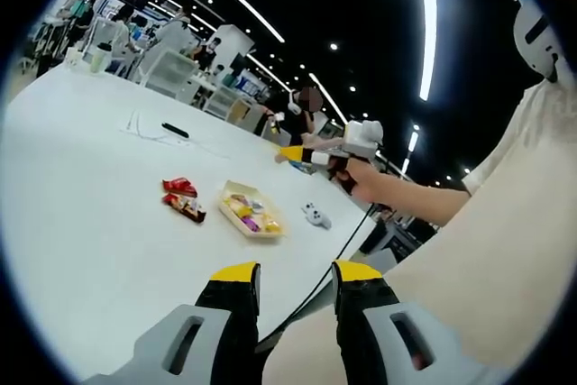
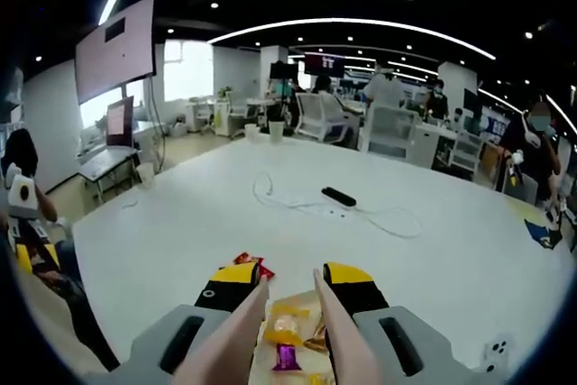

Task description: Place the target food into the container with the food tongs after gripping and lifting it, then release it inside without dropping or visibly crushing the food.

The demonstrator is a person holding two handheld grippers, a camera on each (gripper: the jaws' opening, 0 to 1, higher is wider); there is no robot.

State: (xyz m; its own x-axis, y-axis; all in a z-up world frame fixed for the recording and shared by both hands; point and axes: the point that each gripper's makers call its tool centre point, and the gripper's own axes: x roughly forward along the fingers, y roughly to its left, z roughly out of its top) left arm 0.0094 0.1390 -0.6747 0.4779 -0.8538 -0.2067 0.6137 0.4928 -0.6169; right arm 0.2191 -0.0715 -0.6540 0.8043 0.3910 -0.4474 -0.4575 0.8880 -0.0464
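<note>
A shallow beige tray with several wrapped sweets lies on the white table; it also sits just under my right gripper, tray. Pale pink food tongs run between the right jaws, which press on their two arms; the arms stand apart, with nothing between them. Two red snack packets lie left of the tray, one peeking past the right jaws, packet. A hand holds the right gripper above the table beyond the tray. My left gripper is open and empty, near the table's edge.
A small white controller rests right of the tray, also controller. A black bar with a white cable lies mid-table, also bar. The person's torso fills the right side. Chairs, desks and people stand beyond the table.
</note>
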